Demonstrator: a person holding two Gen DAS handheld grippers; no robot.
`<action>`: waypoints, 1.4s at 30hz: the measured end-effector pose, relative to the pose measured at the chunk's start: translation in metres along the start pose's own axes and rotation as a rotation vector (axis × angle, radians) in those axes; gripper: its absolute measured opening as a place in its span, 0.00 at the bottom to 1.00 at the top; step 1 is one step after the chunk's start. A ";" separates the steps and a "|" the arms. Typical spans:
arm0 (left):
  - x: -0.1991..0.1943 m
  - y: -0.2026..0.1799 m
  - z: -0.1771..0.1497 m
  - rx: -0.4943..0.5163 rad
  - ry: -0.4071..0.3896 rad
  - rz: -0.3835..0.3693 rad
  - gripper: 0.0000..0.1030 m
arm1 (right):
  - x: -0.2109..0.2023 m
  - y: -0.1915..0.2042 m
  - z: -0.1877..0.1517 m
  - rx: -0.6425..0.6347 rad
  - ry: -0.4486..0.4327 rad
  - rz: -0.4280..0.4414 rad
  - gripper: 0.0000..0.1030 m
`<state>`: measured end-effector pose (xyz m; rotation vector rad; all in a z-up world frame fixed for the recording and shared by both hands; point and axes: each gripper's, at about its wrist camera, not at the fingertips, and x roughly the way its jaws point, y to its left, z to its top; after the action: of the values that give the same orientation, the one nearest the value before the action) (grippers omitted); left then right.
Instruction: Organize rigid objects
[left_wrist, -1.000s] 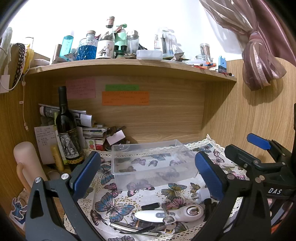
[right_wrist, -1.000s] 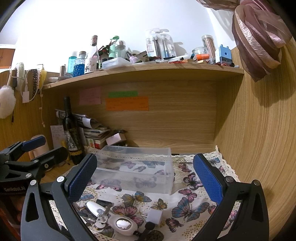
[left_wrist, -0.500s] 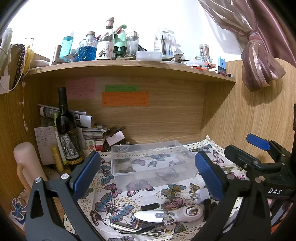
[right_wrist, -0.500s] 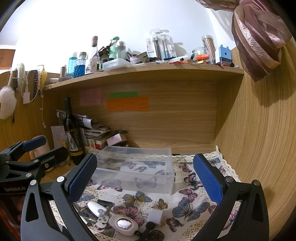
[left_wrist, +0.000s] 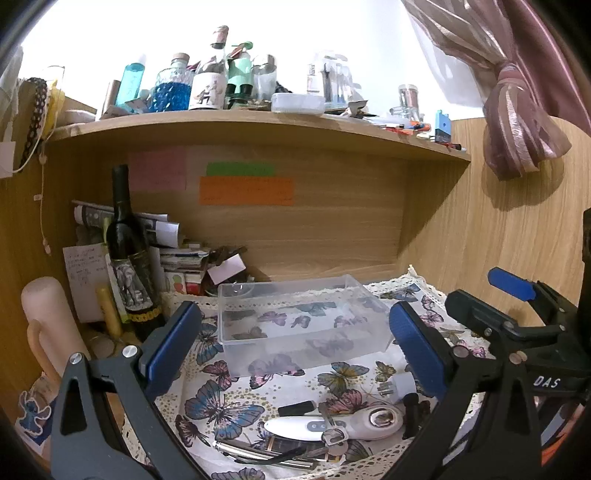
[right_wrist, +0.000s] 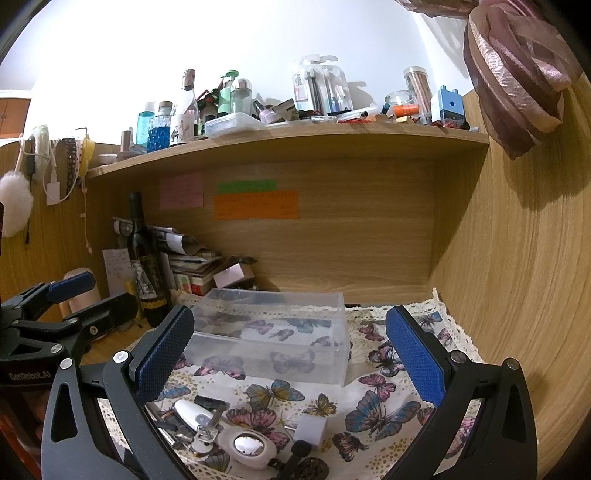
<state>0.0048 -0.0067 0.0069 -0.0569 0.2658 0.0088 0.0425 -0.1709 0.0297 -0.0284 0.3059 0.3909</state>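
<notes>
Both our grippers, left and right, hang with jaws spread wide and nothing in them. The empty bin sits mid-cloth, the clutter along the cloth's near edge. We should drop low over one piece, perhaps the white wand, straddle its narrow width and lift it clear of the keys.

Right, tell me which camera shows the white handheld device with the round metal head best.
The left wrist view. The white handheld device lies there side-on and whole, from its metal head to its tapered end, with keys across its middle. In the right wrist view, the device lies low in the picture, with the keys over its middle.
</notes>
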 end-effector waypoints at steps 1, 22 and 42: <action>0.000 0.002 -0.001 -0.008 -0.004 0.012 1.00 | 0.000 0.000 -0.001 -0.002 -0.002 0.000 1.00; 0.035 0.054 -0.082 -0.040 0.316 0.105 0.87 | 0.037 -0.029 -0.060 0.040 0.288 0.009 0.78; 0.062 0.035 -0.132 -0.022 0.509 0.049 0.96 | 0.050 -0.046 -0.104 0.117 0.464 0.021 0.75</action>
<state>0.0292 0.0207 -0.1387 -0.0744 0.7763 0.0459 0.0740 -0.2040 -0.0856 -0.0013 0.7875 0.3846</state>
